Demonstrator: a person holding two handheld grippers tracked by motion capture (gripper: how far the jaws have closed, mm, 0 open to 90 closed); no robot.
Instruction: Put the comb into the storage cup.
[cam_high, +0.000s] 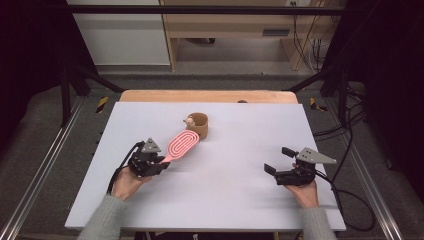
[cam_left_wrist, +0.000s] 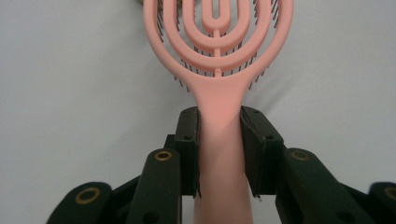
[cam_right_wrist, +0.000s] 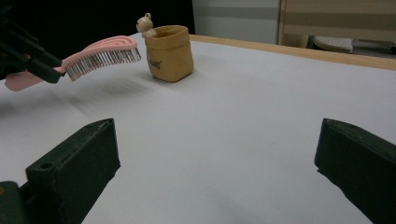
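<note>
Where the high view lays out the whole white surface (cam_high: 225, 200), the left gripper (cam_high: 159, 161) sits at the near left with a pink hairbrush (cam_high: 181, 144) reaching from it toward the far right, and the right gripper (cam_high: 280, 161) rests at the near right, well apart from the brush. A small tan pouch (cam_high: 199, 125) stands upright just beyond the brush head; from above, brush tip and pouch appear almost touching.

The right gripper view corrects that reading: seen from the side, the hairbrush (cam_right_wrist: 95, 55) is held clear of the surface, bristles pointing down, its tip just beside the pouch (cam_right_wrist: 169, 52) near rim height. A small bear figure (cam_right_wrist: 146, 24) peeks over the pouch's left rim. This view also shows the right fingers (cam_right_wrist: 74, 163) spread wide, with bare surface between them and nothing touched.

The left gripper view supplies the grip detail. Both black fingers (cam_left_wrist: 187, 140) press against the two sides of the hairbrush (cam_left_wrist: 218, 60) handle just below the head, clamped firmly on it. The open, looped back of the head faces the camera, with dark bristles visible through the gaps.
</note>
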